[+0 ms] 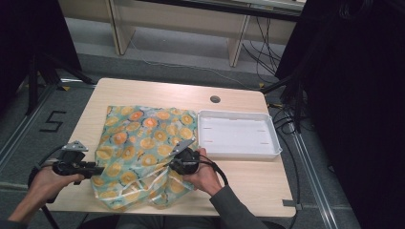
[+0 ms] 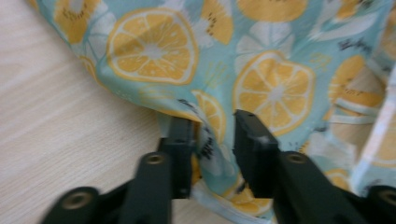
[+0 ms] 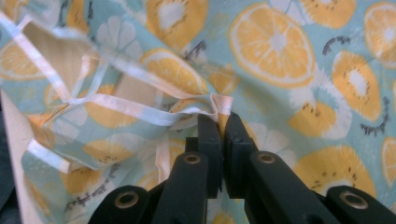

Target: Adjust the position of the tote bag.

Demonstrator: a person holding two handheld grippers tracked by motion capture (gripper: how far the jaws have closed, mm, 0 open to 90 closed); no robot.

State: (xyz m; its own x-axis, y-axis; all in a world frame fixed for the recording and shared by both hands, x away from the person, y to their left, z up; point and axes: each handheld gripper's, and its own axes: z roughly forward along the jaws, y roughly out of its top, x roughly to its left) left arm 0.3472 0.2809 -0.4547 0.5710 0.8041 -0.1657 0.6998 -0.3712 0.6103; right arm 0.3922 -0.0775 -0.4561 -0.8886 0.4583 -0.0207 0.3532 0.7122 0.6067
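In the high view, a teal cotton cloth printed with orange citrus slices [image 1: 143, 150] is spread over the pale wooden desk [image 1: 248, 183], with its long axis running from the far edge toward the person. Its near end is rumpled and partly turned over. A shallow white plastic tray [image 1: 237, 134] sits just beside the cloth on its right. The left gripper [image 1: 93, 170] is held level at the cloth's near left edge, and the right gripper [image 1: 177, 164] is placed at the near right portion, close to the folded hem. Both hands are thus set at the near end, with the body of the cloth lying ahead of them toward the far side.

In the left gripper view, the left gripper [image 2: 212, 140] is seen with its jaws spread apart; a fold of the cloth [image 2: 261, 60] hangs between them, but it is not pressed by the pads. The bare desk [image 2: 60, 140] lies to the left.

In the right gripper view, the right gripper [image 3: 223, 133] is seen with its jaws pressed together, pinching the white-bound hem of the cloth [image 3: 299, 88] right at its edge. The right hand is judged to be the only one with a hold, so any lift or fold toward the far side would be led from that corner.
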